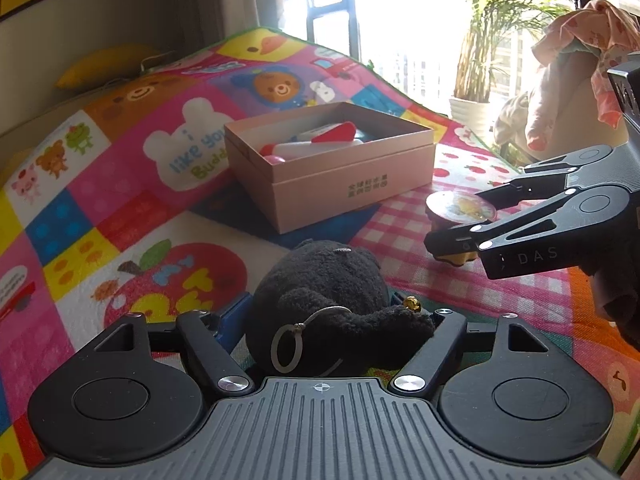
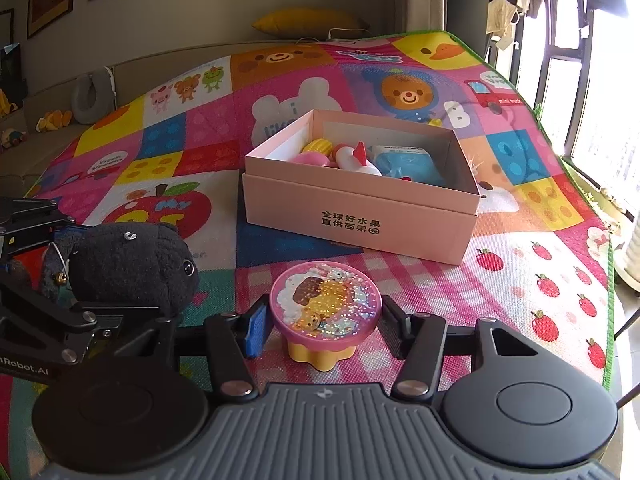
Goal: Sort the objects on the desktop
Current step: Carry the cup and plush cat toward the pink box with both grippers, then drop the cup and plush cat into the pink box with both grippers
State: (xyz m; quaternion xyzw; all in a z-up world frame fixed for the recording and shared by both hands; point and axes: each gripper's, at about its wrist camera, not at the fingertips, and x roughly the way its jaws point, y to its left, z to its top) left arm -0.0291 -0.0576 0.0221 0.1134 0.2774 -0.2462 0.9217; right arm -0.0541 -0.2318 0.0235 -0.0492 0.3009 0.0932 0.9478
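Observation:
A black plush toy (image 1: 324, 304) with a small gold bell and cord sits between the fingers of my left gripper (image 1: 332, 320), which is shut on it; it also shows in the right wrist view (image 2: 128, 264). A round pink glitter case on a yellow base (image 2: 324, 304) sits between the fingers of my right gripper (image 2: 320, 320), which close on its sides; it also shows in the left wrist view (image 1: 460, 208). An open pink box (image 2: 360, 216) holding several toys stands behind both on the mat; it also shows in the left wrist view (image 1: 332, 176).
A colourful cartoon play mat (image 2: 160, 160) covers the surface. A yellow cushion (image 2: 308, 20) lies at the far edge. Windows, a potted palm (image 1: 492, 48) and hanging clothes (image 1: 580, 64) are to the right. A grey neck pillow (image 2: 92, 96) lies far left.

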